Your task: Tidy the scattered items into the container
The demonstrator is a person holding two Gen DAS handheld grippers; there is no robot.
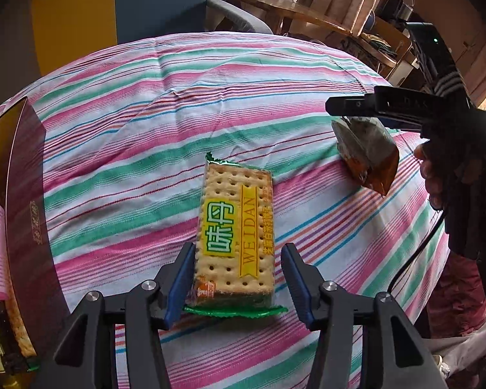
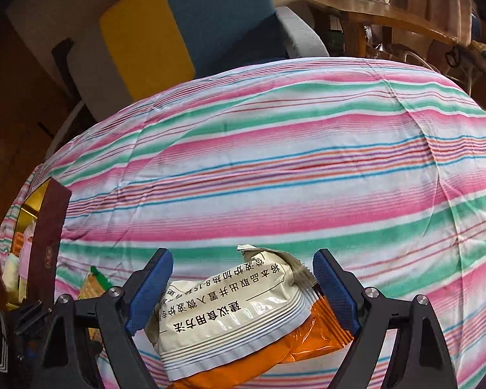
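- Left wrist view: the cracker packet is seen between the fingers of the left gripper. The left pad lies against the packet's edge, while a gap shows at the right pad, so the jaws are judged parted and not yet clamped. A one-sided push could skid the packet over the striped cloth rather than seat it.
- In the same view the right gripper is seen raised above the cloth with the orange-and-white snack pouch dangling from its tips by one end. A hold on so little film could slip and drop the pouch short of the dark red box, which stands at the left edge with items already inside.
- Right wrist view: the snack pouch fills the space between the fingers of the right gripper. It is held by its bunched end, though pad contact is not plainly shown here. The box lies well apart to the left, so a long carry is judged necessary, and the swinging pouch could catch the box wall.
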